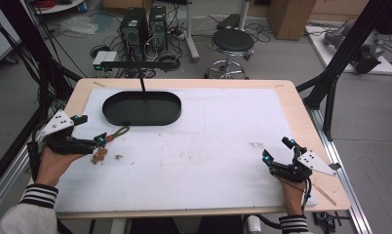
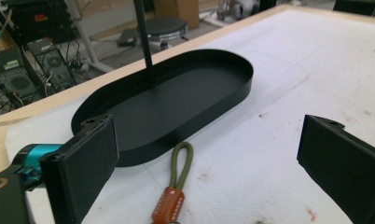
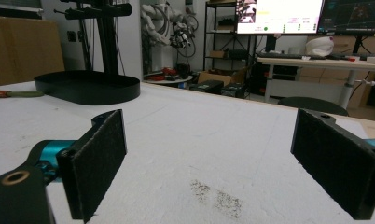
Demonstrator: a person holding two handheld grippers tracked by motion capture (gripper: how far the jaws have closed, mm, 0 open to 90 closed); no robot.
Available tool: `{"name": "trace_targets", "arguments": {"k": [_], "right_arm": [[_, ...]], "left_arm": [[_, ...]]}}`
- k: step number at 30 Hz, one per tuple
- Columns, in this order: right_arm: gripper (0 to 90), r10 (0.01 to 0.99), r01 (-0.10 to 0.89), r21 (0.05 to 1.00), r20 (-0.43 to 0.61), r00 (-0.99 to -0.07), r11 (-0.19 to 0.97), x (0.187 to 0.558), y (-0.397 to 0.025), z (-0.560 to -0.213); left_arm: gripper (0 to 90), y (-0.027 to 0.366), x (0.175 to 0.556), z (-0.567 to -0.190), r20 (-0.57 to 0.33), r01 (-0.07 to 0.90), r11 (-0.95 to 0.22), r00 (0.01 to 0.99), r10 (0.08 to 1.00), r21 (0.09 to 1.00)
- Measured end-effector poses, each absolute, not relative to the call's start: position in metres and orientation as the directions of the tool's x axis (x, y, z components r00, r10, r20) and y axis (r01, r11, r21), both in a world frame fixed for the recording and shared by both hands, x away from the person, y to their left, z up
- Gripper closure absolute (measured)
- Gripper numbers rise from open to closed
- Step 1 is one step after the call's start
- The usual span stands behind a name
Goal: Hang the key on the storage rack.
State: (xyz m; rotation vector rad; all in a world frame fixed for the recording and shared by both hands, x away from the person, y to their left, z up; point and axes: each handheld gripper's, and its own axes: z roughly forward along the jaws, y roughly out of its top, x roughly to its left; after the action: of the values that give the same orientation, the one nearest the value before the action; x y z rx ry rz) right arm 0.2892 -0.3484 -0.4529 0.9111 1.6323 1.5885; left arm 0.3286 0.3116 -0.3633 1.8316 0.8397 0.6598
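The high view shows the full worktop: a white mat over a wooden top, a black oval tray at the rear left with a thin black post rising from it, and both hands at the near corners. The left gripper lies at the left edge, just in front of the tray, with its jaws apart and pointing right. A keychain strap with an olive cord loop lies at the tips of those jaws, close to the tray wall. A small brown object lies on the mat near the left hand; its identity cannot be determined.

The left gripper view adds detail: the strap has an olive loop joined to a brown leather tab, lying flat between the open jaws and touching neither pad. The loop end lies just short of the tray wall.

The right gripper sits at the near right, well apart from the tray, held low by the right hand, jaws spread and aimed toward the rear left. The right gripper view shows bare mat between its jaws, a dark smudge on the mat, and the tray far off.
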Motion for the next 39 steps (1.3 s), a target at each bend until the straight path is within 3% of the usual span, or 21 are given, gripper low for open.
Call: {"name": "trace_targets", "arguments": {"k": [5, 18, 39], "right_arm": [[9.5, 0.849, 0.026, 1.0, 0.002, -0.529, 0.014, 0.289, -0.348, -0.453], [9.4, 0.849, 0.025, 1.0, 0.0, -0.529, 0.016, 0.289, -0.348, -0.453], [9.5, 0.849, 0.026, 1.0, 0.002, -0.528, 0.014, 0.289, -0.348, -0.453]], "left_arm": [[5.9, 0.314, 0.343, -0.358, 0.114, 0.304, -0.375, 0.623, 0.774, 0.876], [6.4, 0.314, 0.375, -0.358, 0.116, 0.441, -0.495, 0.648, 0.753, 0.749], [12.5, 0.302, 0.402, -0.384, 0.114, 0.525, -0.617, 0.701, 0.704, 0.587]]}}
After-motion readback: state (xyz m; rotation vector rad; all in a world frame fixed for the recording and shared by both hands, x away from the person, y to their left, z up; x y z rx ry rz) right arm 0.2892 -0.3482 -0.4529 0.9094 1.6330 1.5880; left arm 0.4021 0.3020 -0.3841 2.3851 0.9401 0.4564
